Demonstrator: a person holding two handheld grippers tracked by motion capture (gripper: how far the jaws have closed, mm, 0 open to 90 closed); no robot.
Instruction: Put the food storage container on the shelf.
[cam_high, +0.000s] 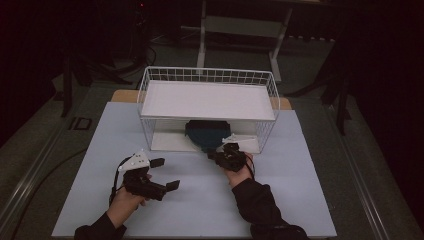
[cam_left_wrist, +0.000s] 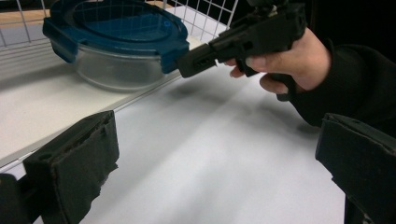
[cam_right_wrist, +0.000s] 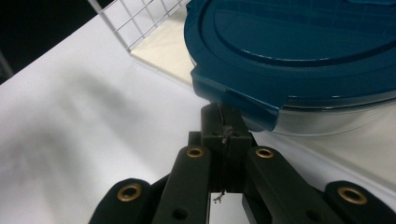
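Glass container with blue snap-lock lid (cam_left_wrist: 116, 46): 1
White wire-mesh shelf rack (cam_high: 207, 102): 1
Black two-jaw grippers: 2, left gripper (cam_high: 167, 173), right gripper (cam_high: 212, 154)

Dim room, soft shadows, slight blur

No legible text, label, brand, number or sign anywhere: none on the blue container lid (cam_right_wrist: 299, 51) ahead of the right gripper (cam_right_wrist: 223, 122), none on the wire rack (cam_high: 207, 76) beyond it.
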